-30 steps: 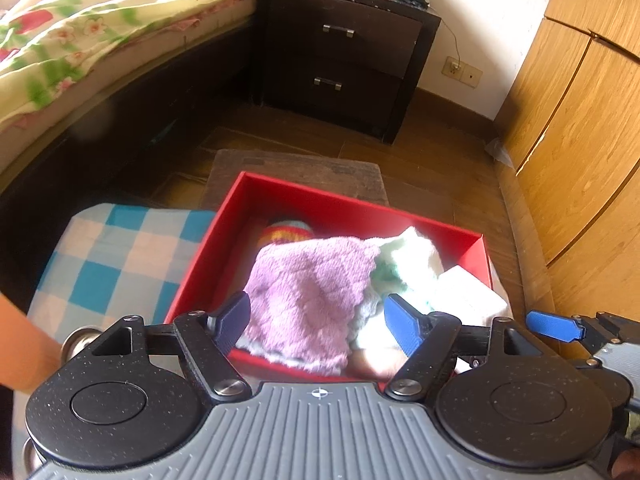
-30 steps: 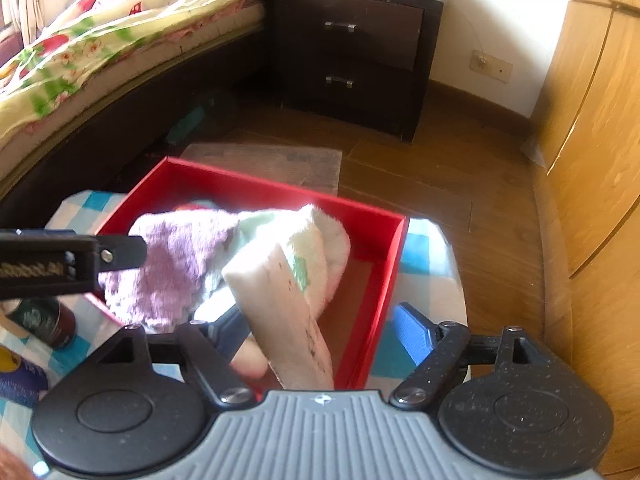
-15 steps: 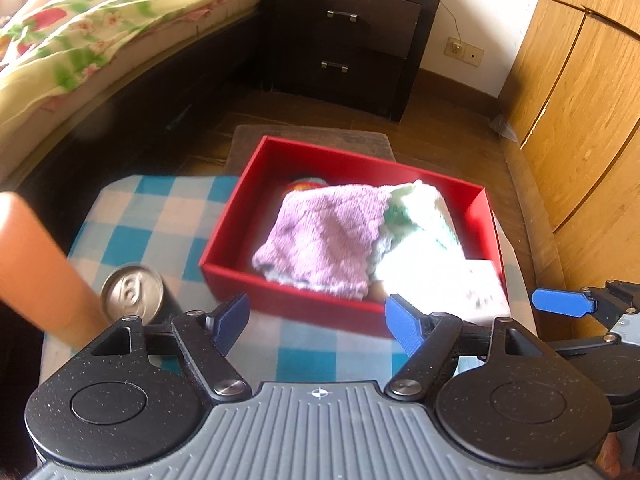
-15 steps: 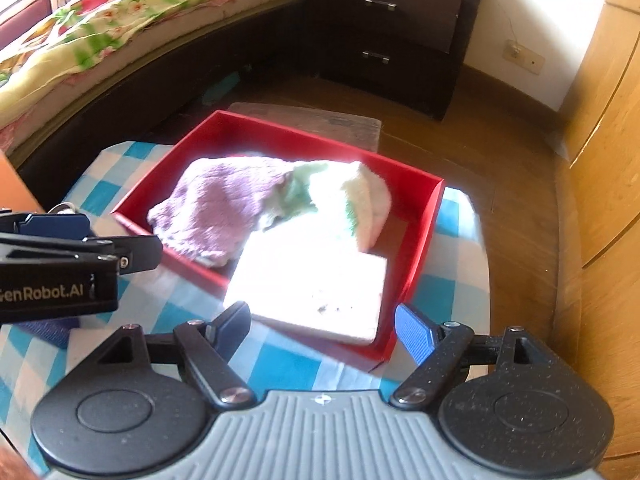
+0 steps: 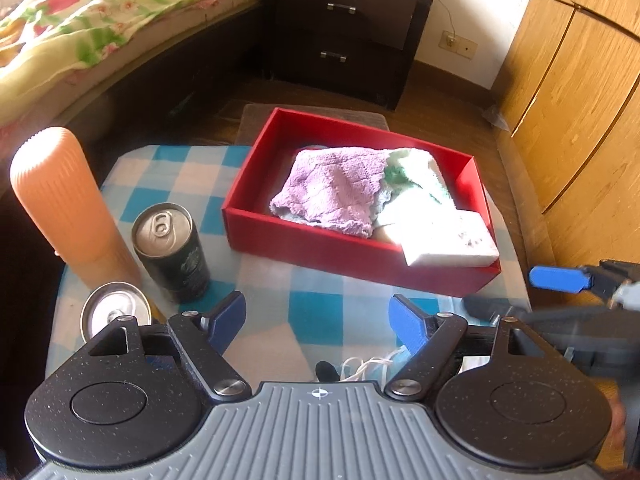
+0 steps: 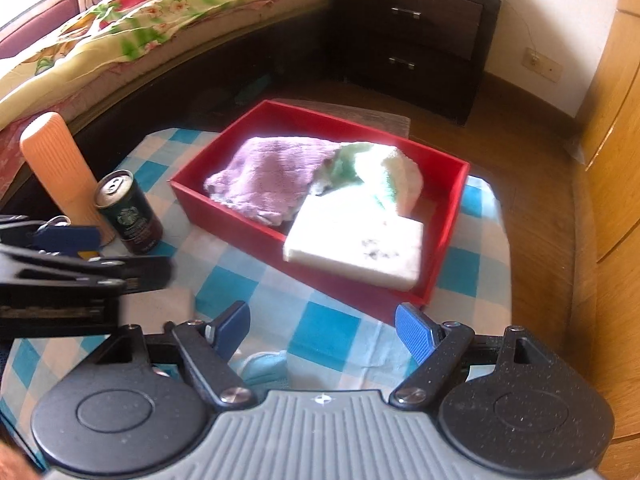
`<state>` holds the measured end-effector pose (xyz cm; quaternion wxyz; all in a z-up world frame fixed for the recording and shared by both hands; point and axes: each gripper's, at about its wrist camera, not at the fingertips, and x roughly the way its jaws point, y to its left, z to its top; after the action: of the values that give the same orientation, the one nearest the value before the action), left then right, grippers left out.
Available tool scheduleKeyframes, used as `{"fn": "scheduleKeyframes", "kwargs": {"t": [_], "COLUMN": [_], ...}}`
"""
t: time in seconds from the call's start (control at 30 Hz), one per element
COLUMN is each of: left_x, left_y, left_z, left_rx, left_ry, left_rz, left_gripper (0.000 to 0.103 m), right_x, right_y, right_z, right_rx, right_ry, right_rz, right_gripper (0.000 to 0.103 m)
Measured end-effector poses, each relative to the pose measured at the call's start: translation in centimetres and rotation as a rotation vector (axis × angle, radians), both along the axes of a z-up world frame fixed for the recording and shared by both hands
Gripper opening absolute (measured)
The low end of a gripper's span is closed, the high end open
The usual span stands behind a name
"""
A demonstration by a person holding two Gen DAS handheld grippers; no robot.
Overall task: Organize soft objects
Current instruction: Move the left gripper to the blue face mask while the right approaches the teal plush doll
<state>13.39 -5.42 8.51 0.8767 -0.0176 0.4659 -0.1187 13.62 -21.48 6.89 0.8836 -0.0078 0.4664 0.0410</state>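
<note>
Left wrist view: left gripper is hovering low over the checked tablecloth, jaws spread wide, nothing between them. Red box is sitting ahead, holding the purple cloth, the green-and-white towel and the white sponge. The sponge is overhanging the box's near right corner; a nudge there is likely to tip it out. Dark can and orange cylinder are standing just left of the jaws, so a sideways sweep risks toppling them.

Right wrist view: right gripper is also gaping, empty. A pale blue soft item is lying right under it, partly hidden. The left gripper's body is crowding in from the left; both reaching for that item at once could collide.
</note>
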Motion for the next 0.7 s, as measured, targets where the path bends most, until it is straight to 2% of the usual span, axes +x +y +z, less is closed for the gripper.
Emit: {"fn": "scheduleKeyframes", "kwargs": {"t": [0.23,0.5,0.7], "left_x": [0.2,0.2,-0.3], "left_y": [0.4,-0.3,0.1], "left_z": [-0.6,-1.6,-2.3], "left_rx": [-0.005,0.01,0.029], "left_ry": [0.023,0.054,0.071], "left_rz": [-0.01,-0.032,-0.055], "left_gripper": [0.077,0.077,0.078], "right_x": [0.6,1.4,3.4], "right_y": [-4.2,-3.1,-2.4], "right_z": [1.1,-1.0,-3.0], "right_rx": [0.052,0.062,0.093], "right_ry": [-0.042,0.026,0.059], "right_rz": [-0.131,-0.071,-0.081], "right_gripper": [0.058,0.059,0.059]}}
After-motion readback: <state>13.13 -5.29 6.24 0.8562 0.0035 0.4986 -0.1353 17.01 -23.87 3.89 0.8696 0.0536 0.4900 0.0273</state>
